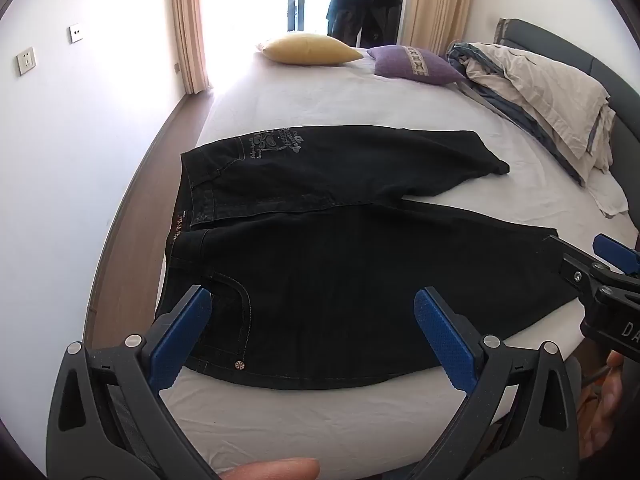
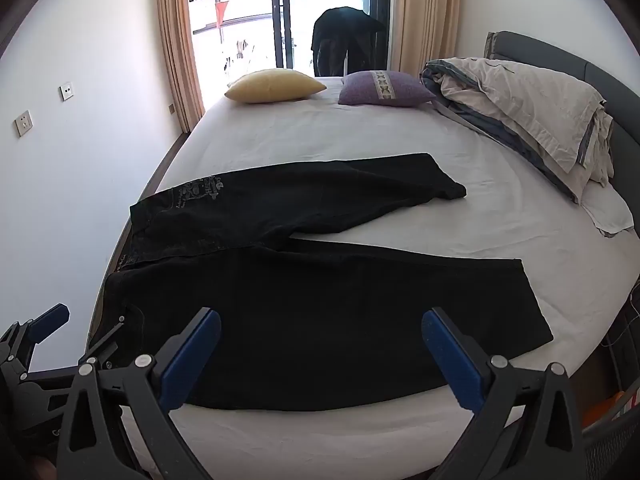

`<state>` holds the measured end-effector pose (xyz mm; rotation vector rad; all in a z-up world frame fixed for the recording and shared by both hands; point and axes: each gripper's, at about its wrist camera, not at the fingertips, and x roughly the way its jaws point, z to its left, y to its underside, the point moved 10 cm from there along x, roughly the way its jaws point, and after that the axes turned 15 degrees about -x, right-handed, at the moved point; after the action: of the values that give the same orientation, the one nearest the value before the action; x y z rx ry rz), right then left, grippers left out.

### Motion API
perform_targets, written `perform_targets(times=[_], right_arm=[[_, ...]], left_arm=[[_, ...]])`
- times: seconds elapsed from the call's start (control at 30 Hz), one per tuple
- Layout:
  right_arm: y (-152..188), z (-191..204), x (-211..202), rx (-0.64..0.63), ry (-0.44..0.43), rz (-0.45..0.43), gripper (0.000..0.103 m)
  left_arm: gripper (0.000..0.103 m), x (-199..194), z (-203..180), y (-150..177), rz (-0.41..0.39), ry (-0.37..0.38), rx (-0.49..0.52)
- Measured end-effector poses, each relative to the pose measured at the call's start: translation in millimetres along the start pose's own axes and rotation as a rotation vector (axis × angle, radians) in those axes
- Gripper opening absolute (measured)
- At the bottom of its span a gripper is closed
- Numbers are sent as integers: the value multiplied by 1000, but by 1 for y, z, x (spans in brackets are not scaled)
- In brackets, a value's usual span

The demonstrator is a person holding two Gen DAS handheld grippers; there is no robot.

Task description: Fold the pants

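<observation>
Black jeans (image 1: 340, 264) spread flat on the bed (image 1: 320, 96), legs apart.
The left gripper (image 1: 313, 330) and right gripper (image 2: 321, 354) both hover above the near leg, fingers spread wide, holding nothing.

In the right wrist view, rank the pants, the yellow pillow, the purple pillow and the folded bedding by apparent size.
1. pants, largest by far, though nearest the camera.
2. folded bedding.
3. yellow pillow and purple pillow: these look about alike, so no ranking between them.
</observation>
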<state>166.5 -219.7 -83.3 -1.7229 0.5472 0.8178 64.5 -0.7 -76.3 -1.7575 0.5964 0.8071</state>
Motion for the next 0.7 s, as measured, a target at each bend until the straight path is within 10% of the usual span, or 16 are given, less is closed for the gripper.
perform_targets(times=[0.7], right_arm=[[7,2,5,-1,-3,8,103]], left_arm=[[103,4,2,3,9,-10,2]])
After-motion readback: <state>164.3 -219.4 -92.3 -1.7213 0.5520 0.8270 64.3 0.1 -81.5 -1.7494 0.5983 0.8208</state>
